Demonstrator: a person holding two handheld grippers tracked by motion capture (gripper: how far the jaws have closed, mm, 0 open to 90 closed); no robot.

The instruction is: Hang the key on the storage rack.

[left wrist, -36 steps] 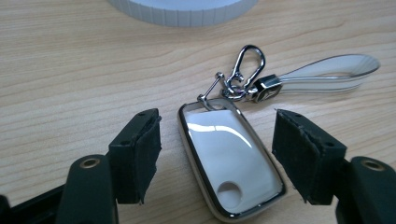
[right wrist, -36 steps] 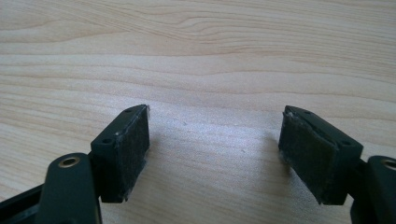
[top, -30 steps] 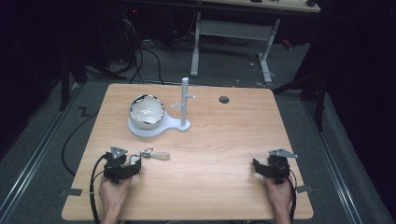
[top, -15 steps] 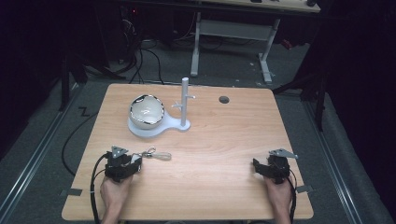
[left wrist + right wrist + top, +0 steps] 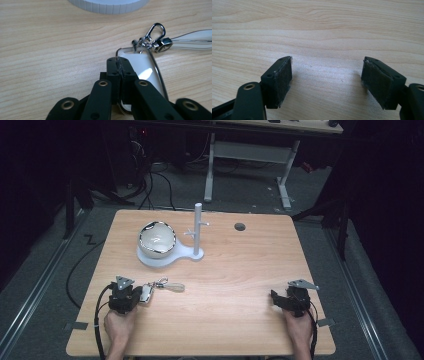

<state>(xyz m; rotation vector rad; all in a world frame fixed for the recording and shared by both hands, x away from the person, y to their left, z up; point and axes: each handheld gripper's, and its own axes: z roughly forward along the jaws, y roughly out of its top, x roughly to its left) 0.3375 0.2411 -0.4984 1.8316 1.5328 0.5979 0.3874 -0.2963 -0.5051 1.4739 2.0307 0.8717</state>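
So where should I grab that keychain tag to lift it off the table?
Take the flat white tag by its near edge, coming in low along the table from the person's side. It lies flat and thin, with the metal clasp and strap trailing off its far end. The left gripper has just been closing there, its jaws now pinching that edge.

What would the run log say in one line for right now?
left gripper: just closed, shut on keychain tag | right gripper: open, nothing between jaws, over bare table | stand with bowl: untouched
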